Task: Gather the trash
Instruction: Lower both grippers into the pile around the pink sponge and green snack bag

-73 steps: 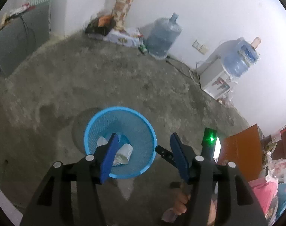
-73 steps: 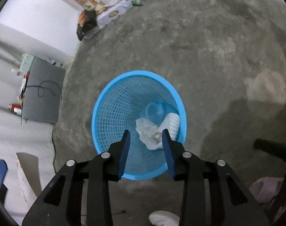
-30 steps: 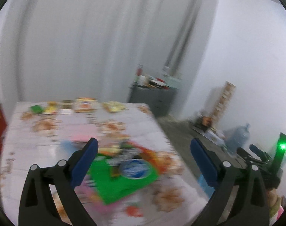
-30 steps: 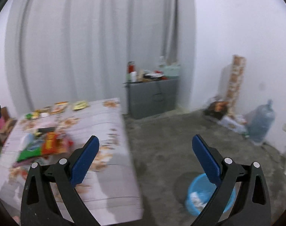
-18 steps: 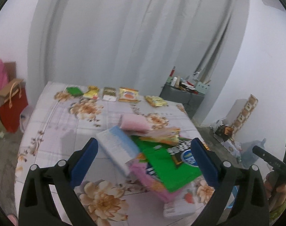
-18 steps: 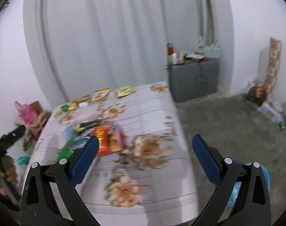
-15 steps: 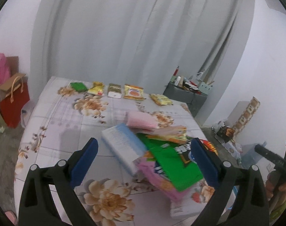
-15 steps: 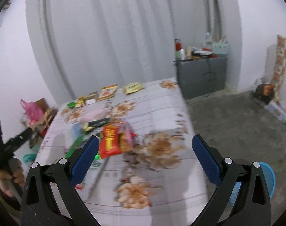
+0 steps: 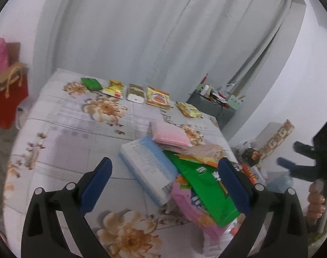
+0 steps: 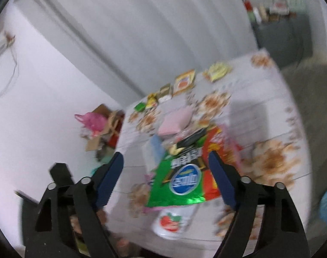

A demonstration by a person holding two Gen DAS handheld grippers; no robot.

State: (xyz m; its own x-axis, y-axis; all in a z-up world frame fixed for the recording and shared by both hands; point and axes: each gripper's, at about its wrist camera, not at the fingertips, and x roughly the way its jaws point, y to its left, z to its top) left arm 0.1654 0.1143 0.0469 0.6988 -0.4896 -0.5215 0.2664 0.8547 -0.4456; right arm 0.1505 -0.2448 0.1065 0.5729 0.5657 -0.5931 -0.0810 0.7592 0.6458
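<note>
Left tongs (image 9: 163, 180) agape, right tongs (image 10: 166, 178) tilted, agape

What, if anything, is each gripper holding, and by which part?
Nothing is held. The left gripper and the right gripper are both wide open, with the pile of wrappers on the table only showing between their fingers.

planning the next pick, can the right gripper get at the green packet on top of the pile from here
Probably yes: the right gripper is open and empty, the green packet lies on top of the pile, nothing covers it.
</note>
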